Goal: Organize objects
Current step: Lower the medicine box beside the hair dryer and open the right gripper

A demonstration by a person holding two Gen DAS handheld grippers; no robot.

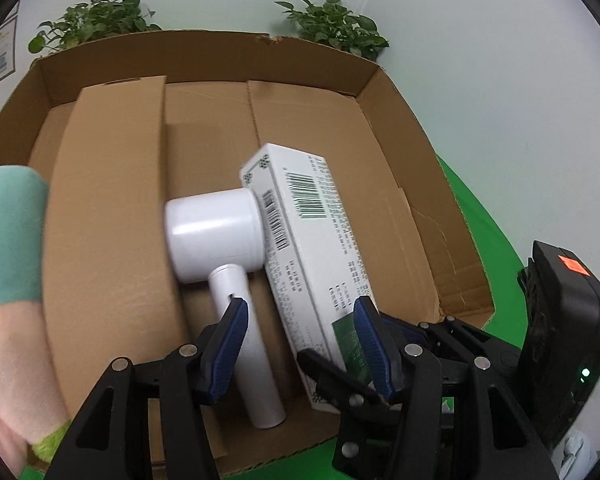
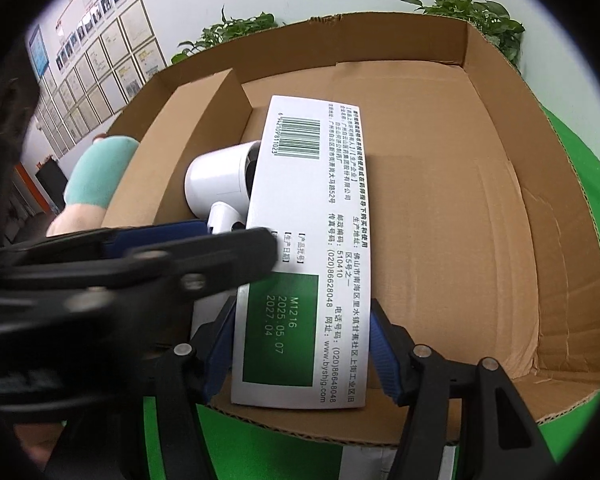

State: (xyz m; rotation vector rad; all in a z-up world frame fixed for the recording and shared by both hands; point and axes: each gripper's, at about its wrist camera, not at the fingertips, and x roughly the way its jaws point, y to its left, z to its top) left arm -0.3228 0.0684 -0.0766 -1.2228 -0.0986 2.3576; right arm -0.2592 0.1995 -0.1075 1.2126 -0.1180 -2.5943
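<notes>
So I've got both tools over a big open cardboard box sitting on a bright green worktop. My right tool is pinching the near end of a long white carton, blue pads pressed against its two long edges. It's a flat, smooth printed box with barcodes, small black text and a dark green date panel. The carton sticks out over the box's front wall and its far end rests across the head of a white hair dryer lying inside the box.

My left tool is spread wide, pinching nothing, with the dryer's handle running under one blue ribbed pad and the carton's near end by the other. The dryer is glossy plastic, a fat round barrel with a tube handle pointing back toward me.

Stuff in the way: a loose folded cardboard flap stands along the left inside the box, crowding the dryer. A soft toy in teal and pink fleece leans at the box's left wall, outside. The box is plain corrugated brown, edges a bit torn. Two leafy potted plants sit behind it against a pale wall, and framed papers cover the wall to the left.
</notes>
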